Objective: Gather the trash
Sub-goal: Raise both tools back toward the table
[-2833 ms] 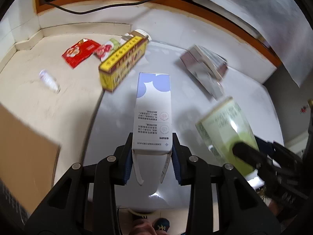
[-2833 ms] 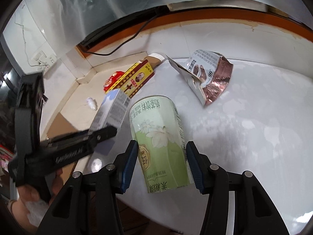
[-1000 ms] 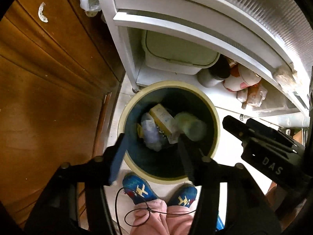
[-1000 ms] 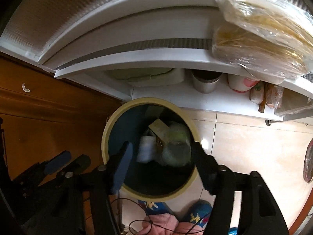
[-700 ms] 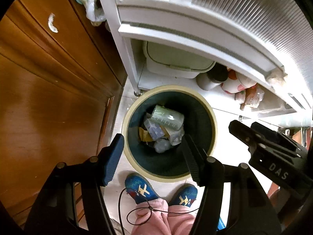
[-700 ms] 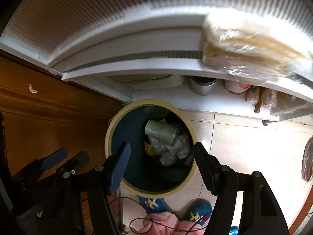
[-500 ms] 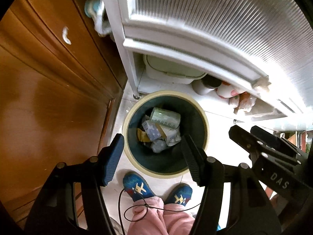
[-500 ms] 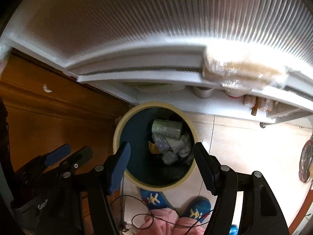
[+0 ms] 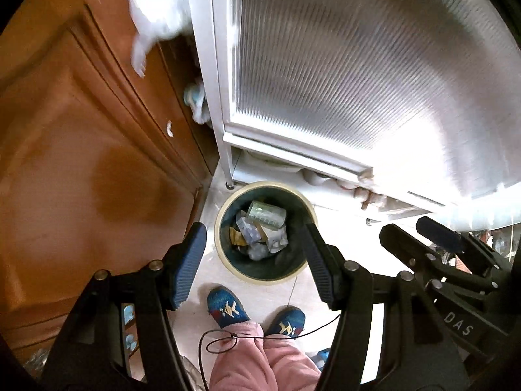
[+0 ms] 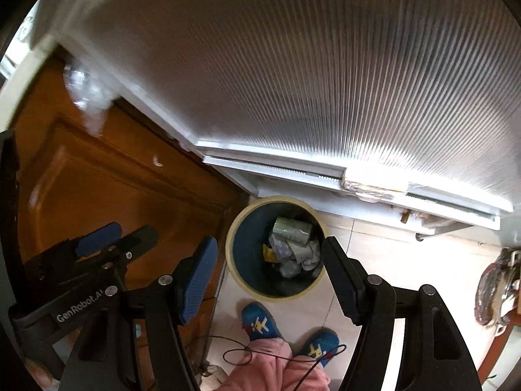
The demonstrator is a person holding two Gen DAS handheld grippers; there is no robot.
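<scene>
- Two black grippers, the left gripper (image 9: 254, 257) and right gripper (image 10: 270, 277), point steeply down; each has ribbed blue pads spread wide with nothing between them.
- Blue patterned slippers (image 9: 228, 308) and pink fleece trouser legs (image 9: 260, 358), nearest, on pale glossy floor tiles (image 10: 390, 254).
- Round trash bin (image 9: 228, 260), cream rim and dark inside, on the floor beyond; a pale green cylindrical cup (image 9: 267, 215) lies on crumpled wrappers (image 9: 257, 238) in it.
- Brown wooden cabinet (image 9: 81, 179) at left; white ribbed translucent panel (image 9: 358, 81) farthest.

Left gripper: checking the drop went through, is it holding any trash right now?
No, the left gripper stands open and empty above the bin.
</scene>
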